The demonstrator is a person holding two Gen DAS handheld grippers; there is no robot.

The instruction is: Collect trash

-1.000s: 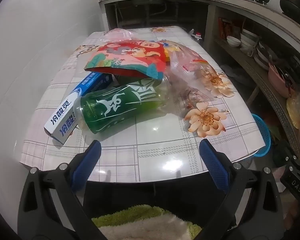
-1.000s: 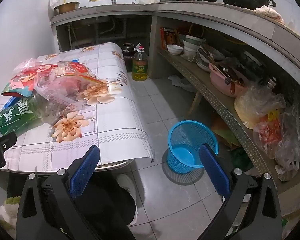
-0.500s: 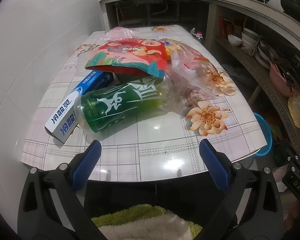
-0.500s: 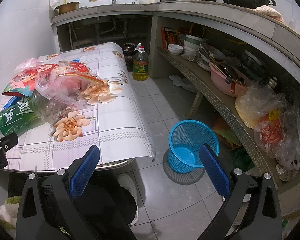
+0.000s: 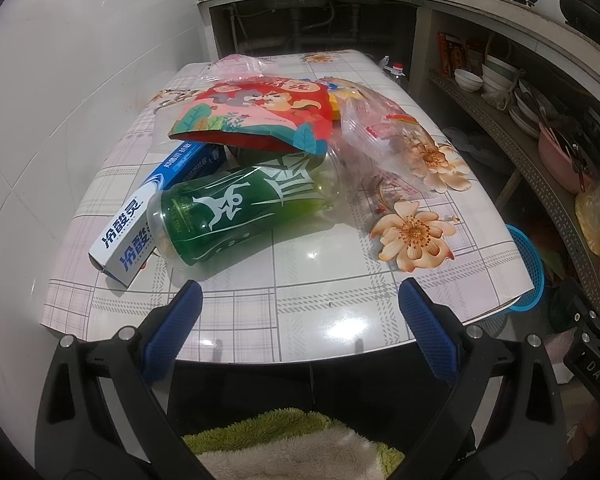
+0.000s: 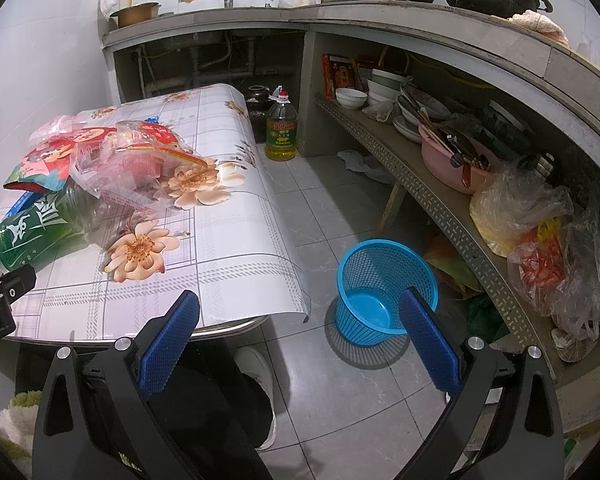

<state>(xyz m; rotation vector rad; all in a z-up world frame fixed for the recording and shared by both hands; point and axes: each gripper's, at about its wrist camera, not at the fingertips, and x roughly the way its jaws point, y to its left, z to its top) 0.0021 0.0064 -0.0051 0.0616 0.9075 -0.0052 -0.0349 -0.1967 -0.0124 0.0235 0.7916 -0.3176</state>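
Cramped kitchen, floral-cloth surface [image 5: 340, 320] by the wall. Trash sits piled mid-surface: green bottle [image 5: 244, 212] on its side, toothpaste box [image 5: 140, 232] touching it, red snack pouch [image 5: 260, 116] on top. Both my left gripper [image 5: 298, 334] and right gripper [image 6: 298, 340] have jaws wide apart, empty. Still at the approach stage, I reckon; next, left closes on the bottle, then over to the blue basket [image 6: 384, 280] on the floor.

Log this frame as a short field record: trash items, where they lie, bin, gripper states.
trash: green bottle on its side; toothpaste box beside it; red snack bag resting over both; clear plastic bag to the right
surface: table, floral cover
bin: blue basket on the floor beside the table, nothing visible in it
left gripper: open, holding nothing, short of the bottle
right gripper: open, holding nothing, facing the basket
progress: nothing collected yet
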